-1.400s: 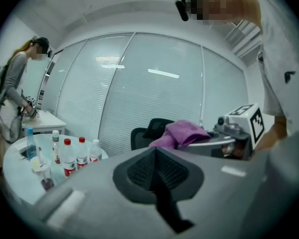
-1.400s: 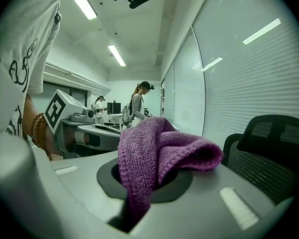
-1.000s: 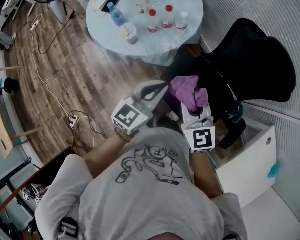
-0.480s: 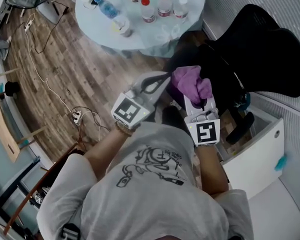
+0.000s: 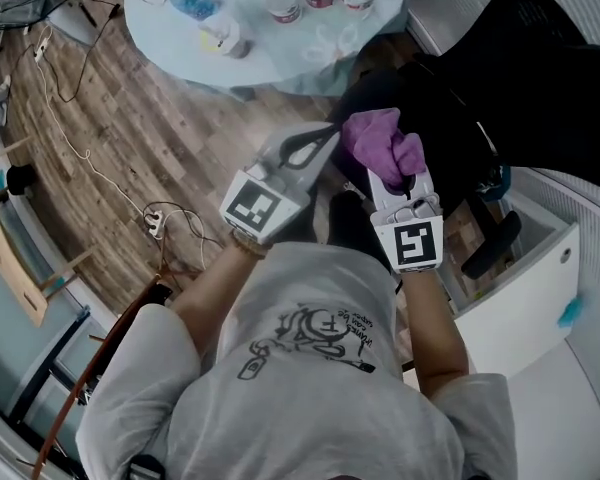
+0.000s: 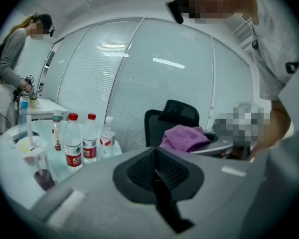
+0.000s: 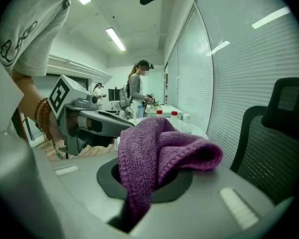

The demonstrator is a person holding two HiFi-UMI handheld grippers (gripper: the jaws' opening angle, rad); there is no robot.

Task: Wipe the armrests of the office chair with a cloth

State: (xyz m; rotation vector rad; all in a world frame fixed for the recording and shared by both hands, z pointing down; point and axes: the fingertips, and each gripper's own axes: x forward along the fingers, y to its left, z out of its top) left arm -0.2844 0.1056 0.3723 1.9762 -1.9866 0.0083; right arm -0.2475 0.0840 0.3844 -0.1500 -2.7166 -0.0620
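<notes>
My right gripper (image 5: 395, 180) is shut on a purple knitted cloth (image 5: 378, 143), which bunches over its jaws (image 7: 159, 148) and hides the fingertips. Just left of it, my left gripper (image 5: 328, 134) is shut with nothing between its jaws (image 6: 156, 152), its tip almost touching the cloth (image 6: 185, 137). The black mesh office chair (image 5: 510, 78) stands ahead and to the right, and its backrest shows in both gripper views (image 6: 172, 119) (image 7: 271, 148). One black armrest (image 5: 492, 244) lies right of the right gripper, apart from the cloth.
A round pale table (image 5: 310, 63) with several bottles (image 6: 80, 141) stands ahead on the left. A white cabinet (image 5: 525, 303) is at the right beside the chair. Cables and a power strip (image 5: 152, 228) lie on the wood floor. Another person (image 7: 137, 89) stands at a far desk.
The head view has slid forward, so the table now sits higher in frame. Both grippers have edged up towards the chair together. The cloth stays in the right gripper.
</notes>
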